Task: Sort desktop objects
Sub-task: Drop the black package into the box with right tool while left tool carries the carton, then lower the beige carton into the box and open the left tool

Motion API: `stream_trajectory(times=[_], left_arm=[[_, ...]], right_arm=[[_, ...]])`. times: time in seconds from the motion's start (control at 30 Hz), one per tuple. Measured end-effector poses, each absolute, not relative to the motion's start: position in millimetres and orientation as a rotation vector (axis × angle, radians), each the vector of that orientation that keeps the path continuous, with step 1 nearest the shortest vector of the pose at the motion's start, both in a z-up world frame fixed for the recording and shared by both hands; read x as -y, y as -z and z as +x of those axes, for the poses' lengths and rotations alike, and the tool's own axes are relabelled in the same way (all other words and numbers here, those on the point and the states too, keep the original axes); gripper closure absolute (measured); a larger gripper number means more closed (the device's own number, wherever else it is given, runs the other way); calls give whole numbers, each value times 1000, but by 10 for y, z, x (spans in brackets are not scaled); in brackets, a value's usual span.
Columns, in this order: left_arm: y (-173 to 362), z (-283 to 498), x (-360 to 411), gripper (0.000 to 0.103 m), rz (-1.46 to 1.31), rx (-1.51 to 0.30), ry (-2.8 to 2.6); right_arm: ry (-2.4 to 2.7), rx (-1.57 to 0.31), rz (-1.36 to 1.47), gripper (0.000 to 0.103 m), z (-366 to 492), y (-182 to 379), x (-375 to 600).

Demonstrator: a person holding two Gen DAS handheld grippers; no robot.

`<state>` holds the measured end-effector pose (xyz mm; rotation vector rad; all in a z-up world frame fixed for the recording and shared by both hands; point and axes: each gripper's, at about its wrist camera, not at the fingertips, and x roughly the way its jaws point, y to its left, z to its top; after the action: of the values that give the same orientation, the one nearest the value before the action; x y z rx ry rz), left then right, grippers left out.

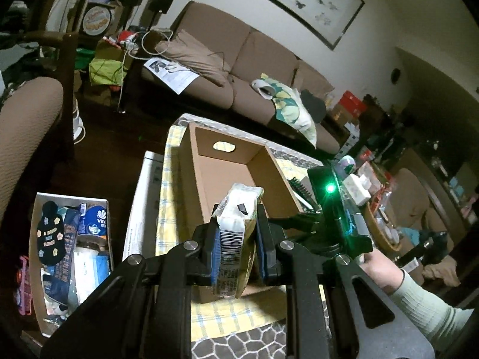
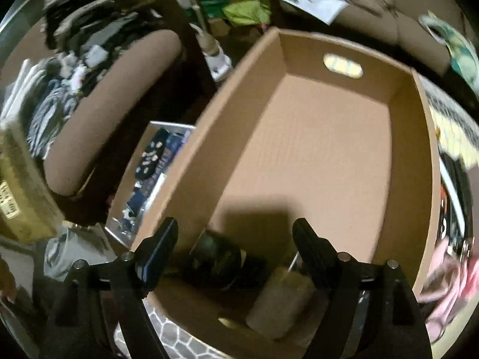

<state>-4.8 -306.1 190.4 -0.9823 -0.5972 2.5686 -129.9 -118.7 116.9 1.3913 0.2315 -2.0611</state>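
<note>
My left gripper [image 1: 236,251] is shut on a plastic packet [image 1: 236,224] with a barcode label, held upright over the near end of an open cardboard box [image 1: 191,161] on the table. My right gripper [image 2: 236,254] is open and empty above the near end of the same box [image 2: 329,137]. Below it in the box lie a dark round object [image 2: 215,257] and a grey-tan block [image 2: 281,302]. The right gripper's body with a green light [image 1: 330,188] shows to the right of the box in the left wrist view.
A yellow checked cloth [image 1: 170,209] covers the table under the box. A white bin [image 1: 71,248] of mixed items sits on the floor left. A brown sofa [image 1: 239,59] stands behind, an armchair [image 2: 104,113] to the left. Clutter [image 1: 359,185] lies right of the box.
</note>
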Motion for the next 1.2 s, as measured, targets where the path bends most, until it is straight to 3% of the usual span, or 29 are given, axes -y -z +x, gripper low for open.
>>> stream_trajectory(times=[0.07,0.13,0.2,0.57,0.63,0.73,0.83,1.0,1.2], left_arm=[[-1913,-52,3058,85,-971,609,-2573],[-1920,-33,3105,85,-957,638,-2575],[-1932,-11,3172,85,-948,662,-2585],[-1879,-173,3061,85,-987,656,-2576],[-1857,-257,2959,85,-1006,636,-2563],[-1788,-464,2742,85,-1080,582,-2523],[-1679,-721,2416,85,-1197,424,-2486],[-1367,-1159,1825,84,-1448,38,-2389],[-1000,-1377,1396,84,-1641,-228,-2252]], right_arm=[[2028,-273,1379,37,-1325,-1112,1264],[1954,-326,1410,58,-1372,-953,1358],[1935,-369,1427,65,-1397,-846,1397],[1806,-700,1457,74,-1243,-474,1620],[1913,-685,1430,73,-1286,-637,1509],[2041,-496,1367,68,-1365,-993,1196],[2124,-339,1318,59,-1364,-1292,793],[2167,-250,1264,55,-1254,-1522,374],[2169,-194,1273,55,-1175,-1489,44]])
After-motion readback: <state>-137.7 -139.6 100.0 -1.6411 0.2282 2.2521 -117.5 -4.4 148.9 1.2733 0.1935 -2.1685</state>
